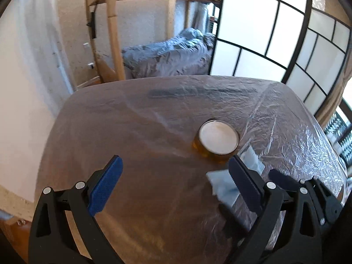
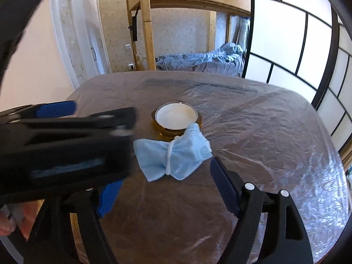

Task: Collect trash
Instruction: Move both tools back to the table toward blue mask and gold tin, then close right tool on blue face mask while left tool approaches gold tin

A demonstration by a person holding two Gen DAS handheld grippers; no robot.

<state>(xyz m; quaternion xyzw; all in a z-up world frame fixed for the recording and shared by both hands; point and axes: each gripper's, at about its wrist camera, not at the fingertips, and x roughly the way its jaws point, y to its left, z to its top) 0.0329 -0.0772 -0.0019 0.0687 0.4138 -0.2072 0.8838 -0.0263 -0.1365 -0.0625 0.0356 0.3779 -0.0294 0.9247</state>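
A crumpled light-blue face mask (image 2: 173, 158) lies on the plastic-covered table (image 2: 264, 132), just in front of a round gold-rimmed bowl with a white inside (image 2: 176, 115). My right gripper (image 2: 162, 189) is open, its jaws wide apart and just short of the mask. My left gripper (image 1: 176, 176) is open and empty above the table; in its view the mask (image 1: 222, 187) lies partly behind its right finger (image 1: 244, 182) and the bowl (image 1: 217, 138) sits ahead. The left gripper also crosses the left side of the right wrist view (image 2: 66, 145), blurred.
A bunk bed with a wooden frame (image 2: 146, 22) and blue bedding (image 2: 204, 59) stands behind the table. A black-framed paper screen (image 2: 297, 44) stands at the right. A white wall (image 1: 26, 77) is at the left.
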